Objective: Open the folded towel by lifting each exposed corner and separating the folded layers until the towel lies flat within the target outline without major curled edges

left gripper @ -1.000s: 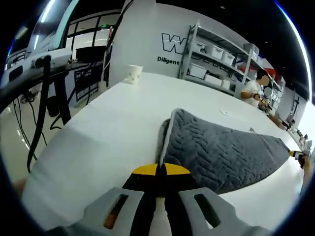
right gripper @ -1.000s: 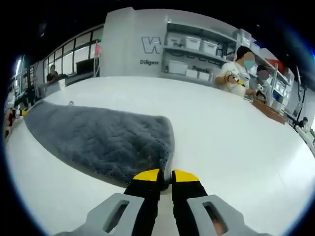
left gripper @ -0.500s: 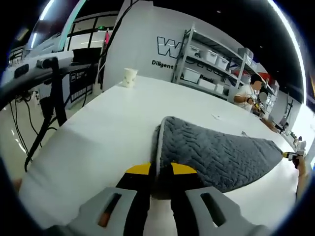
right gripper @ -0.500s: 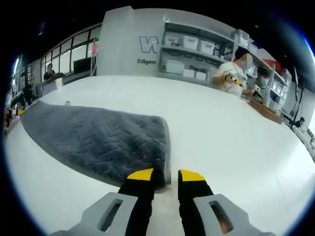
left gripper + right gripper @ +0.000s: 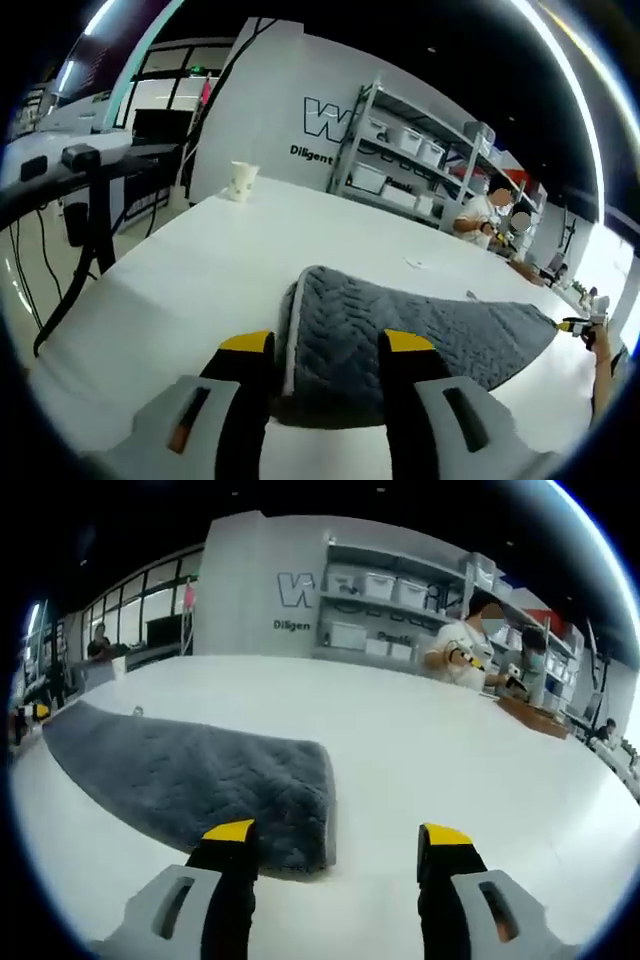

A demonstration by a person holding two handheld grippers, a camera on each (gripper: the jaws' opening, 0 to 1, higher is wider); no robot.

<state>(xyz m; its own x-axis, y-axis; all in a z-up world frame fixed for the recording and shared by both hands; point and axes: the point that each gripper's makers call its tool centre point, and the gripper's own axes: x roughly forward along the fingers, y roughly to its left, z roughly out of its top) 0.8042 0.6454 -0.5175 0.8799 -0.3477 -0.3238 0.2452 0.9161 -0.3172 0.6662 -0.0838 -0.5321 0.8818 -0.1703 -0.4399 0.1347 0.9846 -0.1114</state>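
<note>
mostly white table (image 5: pixel 420 740), grey towel (image 5: pixel 420 325), shelving (image 5: pixel 400 610) behind; both tongs agape.

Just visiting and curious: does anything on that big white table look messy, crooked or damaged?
Nothing stands out. The grey towel lies flat on the white table, its corners down and no curled edges. A paper cup stands upright at the far edge. Nothing is spilled or torn.

One grey towel (image 5: pixel 420 325) is counted on one white table (image 5: pixel 200 260). One paper cup (image 5: pixel 238 181) is seen at the far edge. Two grippers are counted, the left gripper (image 5: pixel 328 345) and the right gripper (image 5: pixel 338 836). Two seated people (image 5: pixel 468 645) are seen by one shelving rack (image 5: pixel 400 170).
</note>
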